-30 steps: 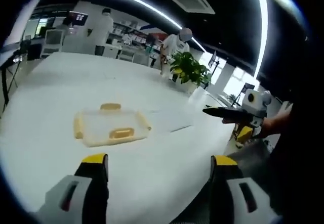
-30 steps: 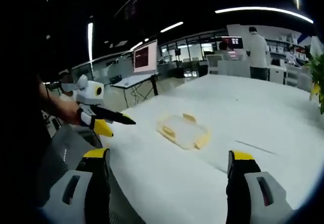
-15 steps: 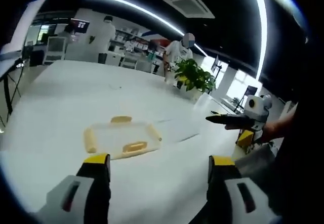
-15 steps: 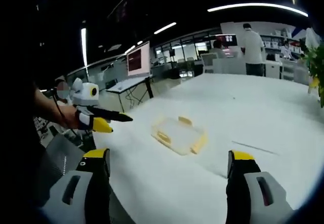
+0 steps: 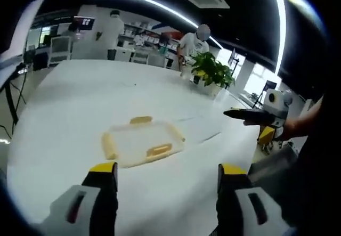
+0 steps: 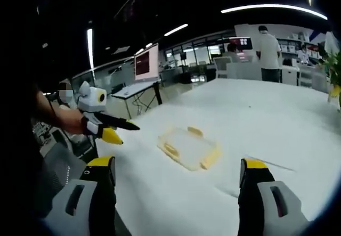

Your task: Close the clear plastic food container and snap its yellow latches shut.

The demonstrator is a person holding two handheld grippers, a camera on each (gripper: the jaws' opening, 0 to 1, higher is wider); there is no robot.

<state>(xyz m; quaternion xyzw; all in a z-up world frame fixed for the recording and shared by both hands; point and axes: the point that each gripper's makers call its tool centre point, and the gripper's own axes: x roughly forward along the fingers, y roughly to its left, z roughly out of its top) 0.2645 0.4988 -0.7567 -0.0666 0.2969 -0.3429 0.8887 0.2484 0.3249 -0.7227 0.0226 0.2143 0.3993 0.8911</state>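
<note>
Container point(image 5: 143, 143) of clear plastic lies flat on the big white table point(image 5: 69, 103), with four yellow latches around its edges. Both grippers hang near the container, not touching it. The left gripper point(image 5: 165, 185) has its jaws wide apart, and so does the right gripper point(image 6: 178, 180). One green plant point(image 5: 213, 73) stands far behind the container. Two people stand past the table.

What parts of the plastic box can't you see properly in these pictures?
- Left gripper view: whether the container's lid is fully pressed down; too small and blurry.
- Right gripper view: whether the yellow latches are snapped shut; too far off.
- Either view: anything inside the container; the clear plastic blends into the white table.
</note>
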